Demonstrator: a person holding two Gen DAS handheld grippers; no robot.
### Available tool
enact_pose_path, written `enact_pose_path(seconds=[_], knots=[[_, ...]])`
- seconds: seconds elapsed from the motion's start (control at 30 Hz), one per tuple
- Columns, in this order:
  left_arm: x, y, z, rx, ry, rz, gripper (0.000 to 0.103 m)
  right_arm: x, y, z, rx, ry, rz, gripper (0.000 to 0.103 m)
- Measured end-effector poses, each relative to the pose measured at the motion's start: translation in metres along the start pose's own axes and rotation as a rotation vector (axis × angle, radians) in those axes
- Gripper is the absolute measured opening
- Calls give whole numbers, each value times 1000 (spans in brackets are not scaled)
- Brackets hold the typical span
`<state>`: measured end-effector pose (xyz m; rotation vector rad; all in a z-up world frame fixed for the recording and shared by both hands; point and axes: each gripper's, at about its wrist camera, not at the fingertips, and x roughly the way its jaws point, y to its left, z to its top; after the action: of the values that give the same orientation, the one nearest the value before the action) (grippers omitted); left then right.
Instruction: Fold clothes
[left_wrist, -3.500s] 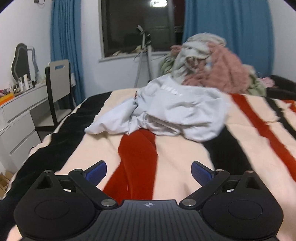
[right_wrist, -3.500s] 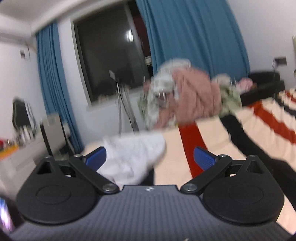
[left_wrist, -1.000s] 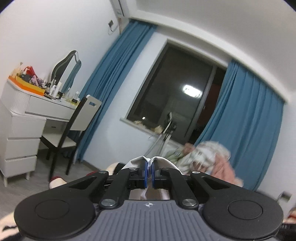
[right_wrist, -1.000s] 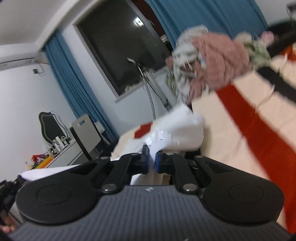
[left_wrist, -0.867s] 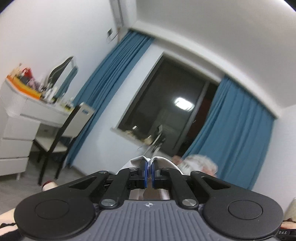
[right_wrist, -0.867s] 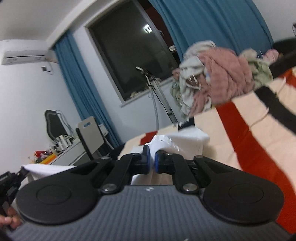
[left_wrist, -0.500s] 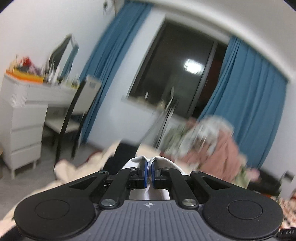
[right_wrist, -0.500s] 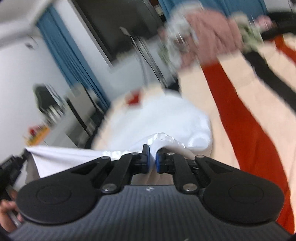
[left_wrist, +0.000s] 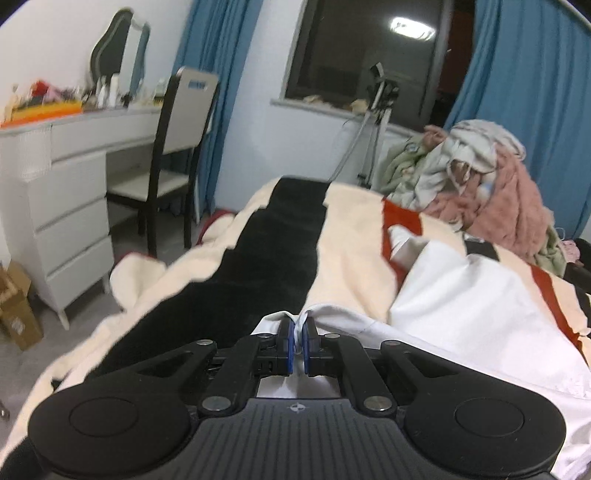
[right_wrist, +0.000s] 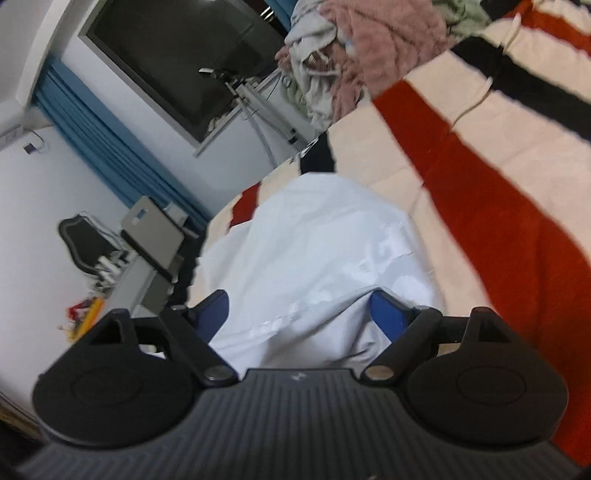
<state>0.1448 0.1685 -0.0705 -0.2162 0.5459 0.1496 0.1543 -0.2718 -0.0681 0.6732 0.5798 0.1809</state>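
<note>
Lying spread on the striped fleece bed (left_wrist: 354, 258), the soft white cotton garment (right_wrist: 314, 266) looks light and limp; left tool (left_wrist: 298, 345) pinches its hem, right tool (right_wrist: 299, 310) gapes wide above it.

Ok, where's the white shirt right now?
The white shirt lies spread on the striped blanket, its near edge pinched in the left gripper, with the open right gripper over it.

Dim indoor light, ceiling lamp glare in the window (left_wrist: 408, 27), fisheye-bent edges, slight motion blur
</note>
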Motion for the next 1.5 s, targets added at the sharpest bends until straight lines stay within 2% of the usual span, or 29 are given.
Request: enact_pose_path(seconds=[0.1, 0.13, 0.17, 0.23, 0.33, 0.43, 0.5, 0.63, 0.73, 0.83, 1.0, 1.1, 1.17, 1.2, 1.33, 1.43, 1.5], knots=[[-2, 3, 0, 8, 17, 2, 14, 1, 1, -5, -99, 22, -172, 85], [-7, 3, 1, 3, 17, 3, 23, 1, 1, -8, -128, 34, -222, 85], [-14, 3, 2, -5, 18, 1, 39, -1, 1, -9, -135, 33, -234, 85], [-30, 3, 6, -12, 11, -2, 55, -7, 1, -13, -146, 30, -250, 85], [-59, 1, 7, 16, -21, -19, 60, -19, 6, -17, -148, 23, -224, 85], [-99, -19, 1, 112, -30, -90, 61, -29, 15, -24, -180, 14, -231, 85], [-118, -40, -10, 208, -31, -157, 61, -35, 21, -29, -201, 10, -229, 85], [-142, -101, -49, 466, -58, -291, 58, -42, 28, -35, -217, -2, -239, 85], [-139, -139, -82, 648, -38, -346, 54, -43, 29, -38, -221, -6, -261, 85], [-121, -158, -102, 736, -5, -311, 53, -36, 29, -41, -242, 18, -280, 85], [-92, -176, -122, 900, -34, -199, 50, -16, 20, -46, -230, 75, -300, 85], [-81, -184, -136, 1008, -61, -158, 32, -5, 14, -48, -216, 108, -313, 85], [-80, -181, -134, 989, -64, -172, 16, -2, 13, -48, -224, 118, -310, 85], [-80, -179, -132, 976, -64, -180, 14, -1, 13, -48, -241, 118, -309, 85], [-98, -169, -112, 859, -148, -212, 10, -6, 11, -46, -261, 102, -344, 85], [-120, -156, -94, 739, -203, -272, 10, -12, 8, -44, -249, 89, -372, 85], [-131, -150, -84, 681, -204, -315, 10, -17, 7, -43, -244, 78, -389, 85]])
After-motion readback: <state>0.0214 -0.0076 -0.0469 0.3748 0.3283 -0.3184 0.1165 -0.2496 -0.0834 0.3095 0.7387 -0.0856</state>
